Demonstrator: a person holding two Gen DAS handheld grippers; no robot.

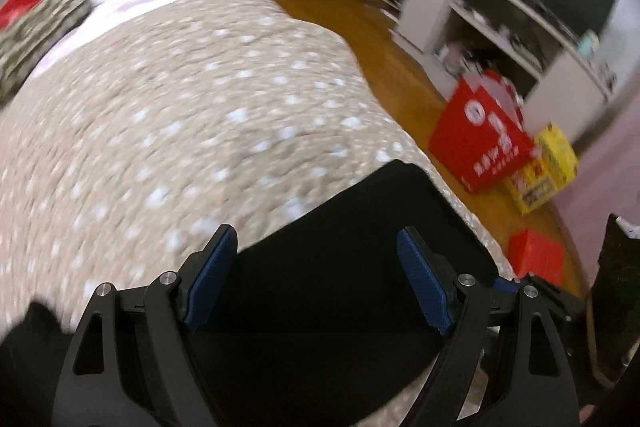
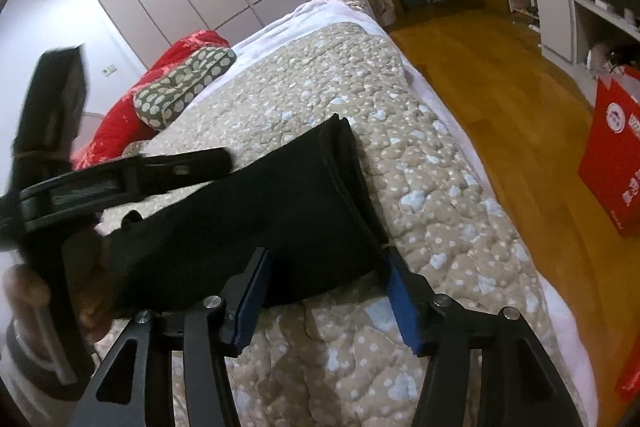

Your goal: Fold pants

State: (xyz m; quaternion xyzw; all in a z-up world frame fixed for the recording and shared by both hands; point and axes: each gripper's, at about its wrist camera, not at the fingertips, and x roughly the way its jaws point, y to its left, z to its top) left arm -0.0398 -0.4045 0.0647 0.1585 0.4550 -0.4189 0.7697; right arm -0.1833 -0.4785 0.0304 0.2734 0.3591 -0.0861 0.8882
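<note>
Black pants (image 2: 272, 215) lie folded flat on the beige dotted bedspread (image 2: 420, 187), near the bed's near right side. In the left wrist view the pants (image 1: 340, 267) fill the space under and ahead of my left gripper (image 1: 316, 255), which is open and holds nothing. My right gripper (image 2: 326, 267) is open too, its fingertips at the near edge of the pants, holding nothing. The left gripper also shows in the right wrist view (image 2: 132, 175), held above the left part of the pants.
A dotted pillow (image 2: 184, 87) and red bedding (image 2: 120, 123) lie at the head of the bed. Wooden floor (image 2: 500, 87) runs along the right side, with a red bag (image 1: 480, 135), yellow box (image 1: 544, 171) and white shelves (image 1: 500, 19).
</note>
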